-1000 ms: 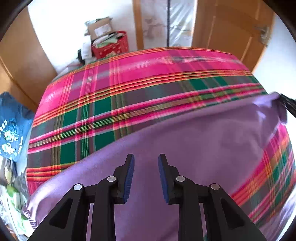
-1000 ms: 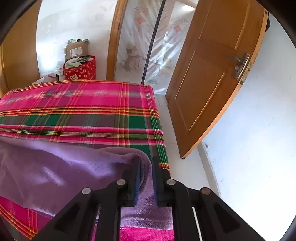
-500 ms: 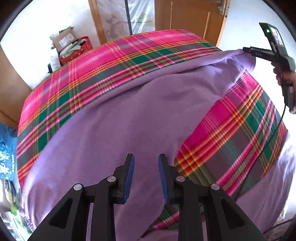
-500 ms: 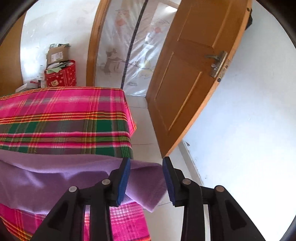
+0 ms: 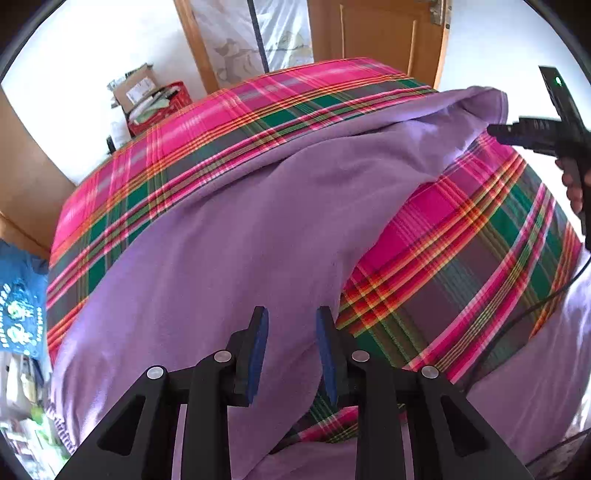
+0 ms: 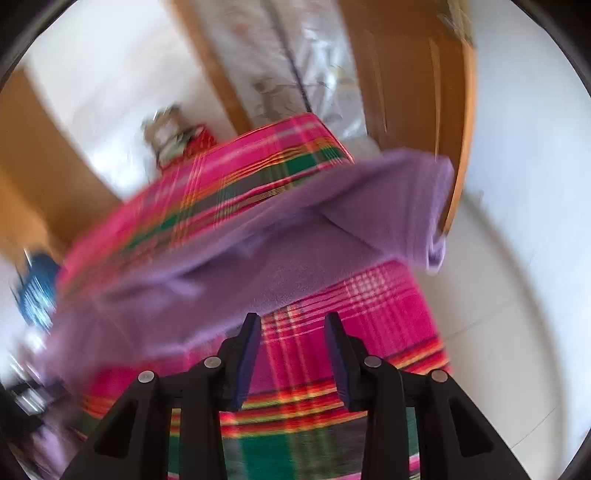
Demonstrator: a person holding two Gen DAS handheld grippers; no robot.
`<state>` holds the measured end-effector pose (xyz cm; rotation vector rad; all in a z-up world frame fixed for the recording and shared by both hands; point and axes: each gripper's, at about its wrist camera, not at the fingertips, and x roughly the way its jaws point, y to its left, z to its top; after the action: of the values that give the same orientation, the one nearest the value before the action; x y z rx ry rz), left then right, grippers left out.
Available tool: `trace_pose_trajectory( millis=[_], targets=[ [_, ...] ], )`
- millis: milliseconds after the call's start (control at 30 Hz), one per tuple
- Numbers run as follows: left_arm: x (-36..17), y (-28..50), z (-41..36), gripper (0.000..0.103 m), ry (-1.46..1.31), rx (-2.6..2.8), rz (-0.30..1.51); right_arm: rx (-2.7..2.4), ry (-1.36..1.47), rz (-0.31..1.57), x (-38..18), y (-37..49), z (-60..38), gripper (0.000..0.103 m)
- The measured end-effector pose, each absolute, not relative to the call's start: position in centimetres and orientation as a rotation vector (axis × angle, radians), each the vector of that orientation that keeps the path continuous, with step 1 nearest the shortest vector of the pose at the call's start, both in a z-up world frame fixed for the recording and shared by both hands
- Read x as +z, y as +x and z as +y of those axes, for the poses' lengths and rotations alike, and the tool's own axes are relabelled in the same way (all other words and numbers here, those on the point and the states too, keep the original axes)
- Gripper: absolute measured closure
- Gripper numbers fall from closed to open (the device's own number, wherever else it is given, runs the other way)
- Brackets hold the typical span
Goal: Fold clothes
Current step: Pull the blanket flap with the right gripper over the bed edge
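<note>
A purple fleece cloth lies spread across the pink and green plaid bed cover. My left gripper hovers over the cloth's near edge, open, with the fabric below the pads and not pinched. At the far right of the left wrist view, a hand holds my right gripper just beside the cloth's raised far corner. The right wrist view is blurred: the right gripper is open over bare plaid with nothing between its pads, and the purple cloth lies just beyond its tips.
Behind the bed are an open wooden door and a red box with cardboard and papers against the wall. A blue bag hangs at the left. A black cable trails over the plaid on the right.
My right gripper opened and let go of the purple corner, then rolled and swung down over the plaid. My left gripper slid across the cloth with its jaws unchanged.
</note>
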<state>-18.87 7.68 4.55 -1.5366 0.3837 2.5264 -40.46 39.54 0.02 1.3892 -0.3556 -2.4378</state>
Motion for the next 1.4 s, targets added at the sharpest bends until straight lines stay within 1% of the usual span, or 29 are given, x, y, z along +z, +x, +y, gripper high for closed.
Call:
trace_pose_trajectory(
  millis=[100, 233, 367, 433, 500, 567, 600, 767, 900, 933, 1067, 1167, 1267, 1400],
  targets=[
    [4.3, -18.6, 8.2, 0.075, -1.542, 2.522, 0.436, -2.450, 1.413, -0.418, -0.5, -41.4, 40.2, 0.067],
    [4.0, -18.8, 8.5, 0.075, -1.558, 2.502, 0.425, -2.435, 1.423, -0.542, -1.3, -42.6, 40.6, 0.067],
    [3.6, -18.8, 9.2, 0.075, -1.566, 2.480, 0.450, -2.475, 1.408, -0.540, -1.4, -43.1, 40.1, 0.067],
    [3.3, -18.8, 9.4, 0.075, -1.573, 2.473, 0.466, -2.498, 1.399, -0.537, -1.5, -43.3, 39.9, 0.069],
    [3.0, -19.0, 9.5, 0.075, -1.586, 2.472, 0.470, -2.524, 1.395, -0.551, -1.7, -43.5, 40.0, 0.089],
    [2.7, -19.3, 9.4, 0.075, -1.604, 2.476, 0.463, -2.532, 1.388, -0.572, -1.8, -43.5, 40.2, 0.092],
    [2.6, -19.5, 9.3, 0.075, -1.613, 2.478, 0.456, -2.532, 1.381, -0.585, -1.8, -43.4, 40.2, 0.096],
    [2.3, -19.6, 9.7, 0.075, -1.609, 2.474, 0.500, -2.539, 1.314, -0.638, -0.4, -42.7, 40.8, 0.097],
    [2.6, -19.9, 9.0, 0.075, -1.646, 2.447, 0.401, -2.555, 1.248, -0.668, 1.8, -41.9, 41.3, 0.097],
    [2.7, -19.9, 8.8, 0.075, -1.654, 2.435, 0.364, -2.564, 1.232, -0.655, 2.3, -41.7, 41.1, 0.097],
    [3.0, -19.2, 8.8, 0.075, -1.616, 2.419, 0.382, -2.621, 1.174, -0.559, 4.0, -40.8, 40.3, 0.097],
    [2.5, -19.2, 8.7, 0.075, -1.624, 2.401, 0.395, -2.628, 1.204, -0.613, 3.5, -40.7, 40.7, 0.097],
    [2.3, -19.2, 9.0, 0.075, -1.608, 2.402, 0.437, -2.654, 1.247, -0.583, 2.4, -40.9, 40.6, 0.097],
    [2.2, -19.7, 8.8, 0.075, -1.614, 2.400, 0.410, -2.661, 1.286, -0.578, 1.4, -41.3, 40.6, 0.097]
  ],
)
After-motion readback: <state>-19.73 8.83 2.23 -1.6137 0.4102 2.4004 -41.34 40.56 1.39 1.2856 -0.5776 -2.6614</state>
